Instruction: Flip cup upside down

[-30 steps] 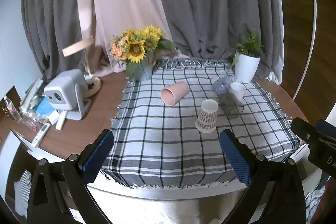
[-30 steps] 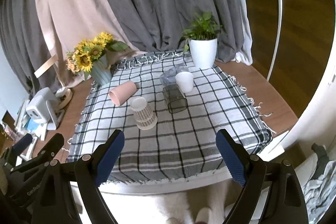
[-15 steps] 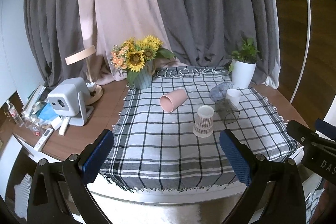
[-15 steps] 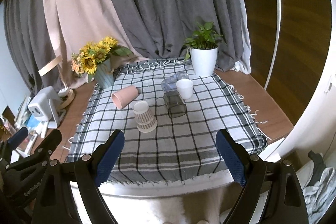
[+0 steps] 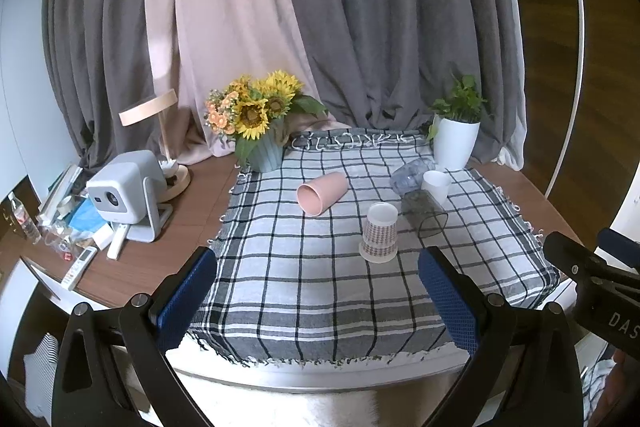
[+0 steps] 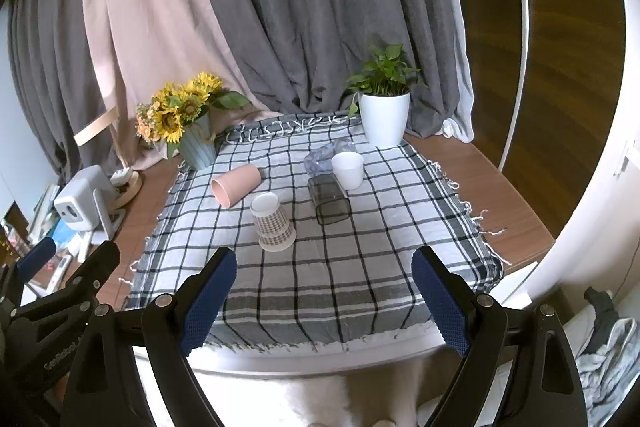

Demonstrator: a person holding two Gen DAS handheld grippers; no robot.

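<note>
The patterned cup (image 5: 380, 237) stands mouth-down on the checked cloth (image 5: 312, 291) near the middle of the counter (image 5: 192, 203); a pink cup (image 5: 321, 193) lies on its side behind it, a dark clear cup (image 5: 425, 215) lies tipped beside it, and a white cup (image 5: 436, 185) stands upright further back; the left gripper (image 5: 316, 301) and right gripper (image 6: 324, 305) hang released over the near edge, jaws wide, holding nothing.

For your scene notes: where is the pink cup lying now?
In both views the pink cup lies on its side left of centre on the checked cloth, between sunflower vase and patterned cup.
</note>
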